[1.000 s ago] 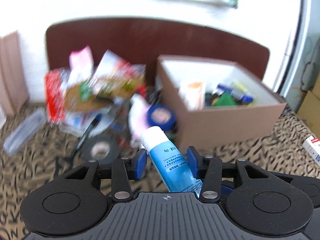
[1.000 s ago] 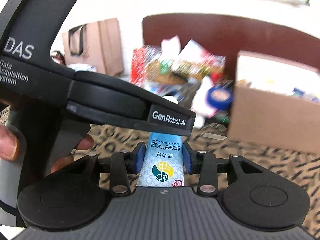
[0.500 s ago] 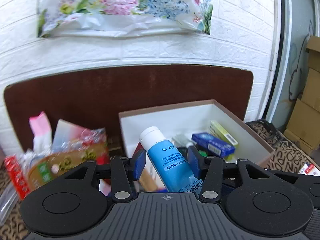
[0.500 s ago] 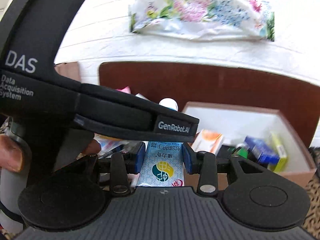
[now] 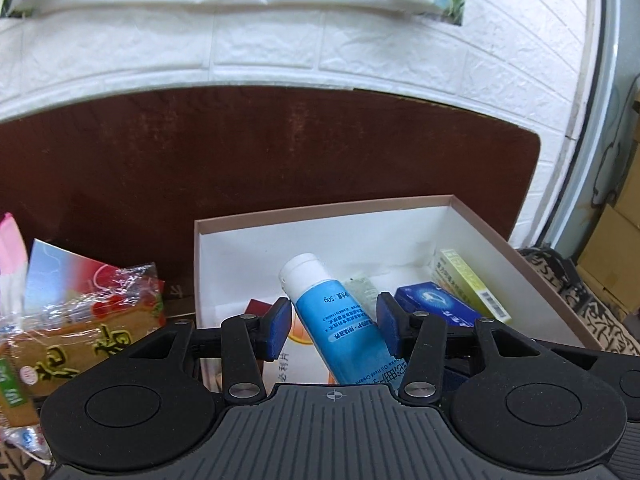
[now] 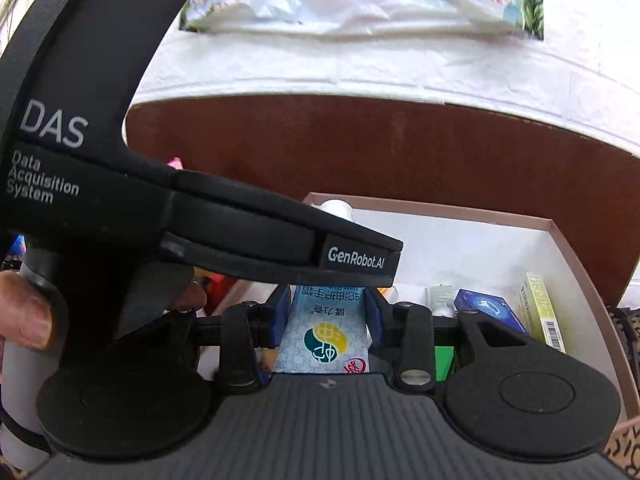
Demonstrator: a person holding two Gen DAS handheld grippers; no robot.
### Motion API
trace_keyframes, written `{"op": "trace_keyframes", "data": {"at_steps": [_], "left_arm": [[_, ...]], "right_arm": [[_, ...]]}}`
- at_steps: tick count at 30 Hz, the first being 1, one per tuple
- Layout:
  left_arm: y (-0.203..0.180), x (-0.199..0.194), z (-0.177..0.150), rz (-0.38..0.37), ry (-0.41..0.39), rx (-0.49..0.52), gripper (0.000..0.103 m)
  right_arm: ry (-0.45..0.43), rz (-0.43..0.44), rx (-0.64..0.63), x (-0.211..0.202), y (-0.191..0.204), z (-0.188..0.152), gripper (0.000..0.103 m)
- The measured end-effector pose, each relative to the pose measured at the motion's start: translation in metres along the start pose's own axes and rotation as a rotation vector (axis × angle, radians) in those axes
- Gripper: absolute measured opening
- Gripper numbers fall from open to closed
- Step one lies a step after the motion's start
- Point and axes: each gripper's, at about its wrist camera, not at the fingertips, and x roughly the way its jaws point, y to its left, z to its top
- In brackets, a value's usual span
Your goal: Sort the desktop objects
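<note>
Left wrist view: the left gripper (image 5: 331, 330) hangs over the open box (image 5: 520, 264). Between its jaws stands a blue tube (image 5: 340, 328), white cap uppermost and leaning left. The pads stand apart from the tube on both sides, so the jaws are wide and appear to bear none of its load. In the box lie a blue carton (image 5: 438, 306) and a yellow-green carton (image 5: 470, 286); snack packets (image 5: 92, 320) sit outside the box to the left.

Right wrist view: the right gripper (image 6: 326, 316) has its jaws narrow and closed on the flat tail end of the tube (image 6: 326, 344). The body of the left tool crosses above and hides most of the tube; only the white cap shows beyond it.

Risks, as judged: the hold is at the tail only, so the heavy cap end may swing or the tube slip. If released from here it may fall across the cartons or strike the box's near-left wall and tip out. The two tools stand very close and may collide on withdrawal.
</note>
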Motion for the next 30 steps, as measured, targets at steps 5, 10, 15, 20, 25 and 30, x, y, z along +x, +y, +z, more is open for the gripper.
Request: {"op": "trace_keyframes", "data": {"at_steps": [5, 10, 15, 20, 25, 30], "left_arm": [[0.005, 0.001, -0.002, 0.027, -0.056, -0.005, 0.099], [0.014, -0.012, -0.001, -0.032, -0.077, -0.053, 0.103], [0.008, -0.025, -0.003, 0.009, -0.118, -0.026, 0.103], [0.003, -0.041, -0.006, 0.009, -0.130, -0.018, 0.103], [-0.005, -0.066, -0.011, 0.018, -0.168, -0.003, 0.103], [-0.015, -0.096, -0.020, 0.015, -0.192, -0.001, 0.103]], "right_arm": [[0.001, 0.001, -0.010, 0.014, -0.009, -0.004, 0.052], [-0.015, -0.065, 0.000, 0.014, -0.018, -0.009, 0.091], [-0.012, -0.098, -0.011, 0.004, -0.020, -0.016, 0.100], [-0.015, -0.109, -0.032, -0.005, -0.014, -0.016, 0.101], [-0.034, -0.117, -0.038, -0.027, -0.010, -0.019, 0.102], [-0.045, -0.139, -0.046, -0.036, -0.003, -0.016, 0.102]]}}
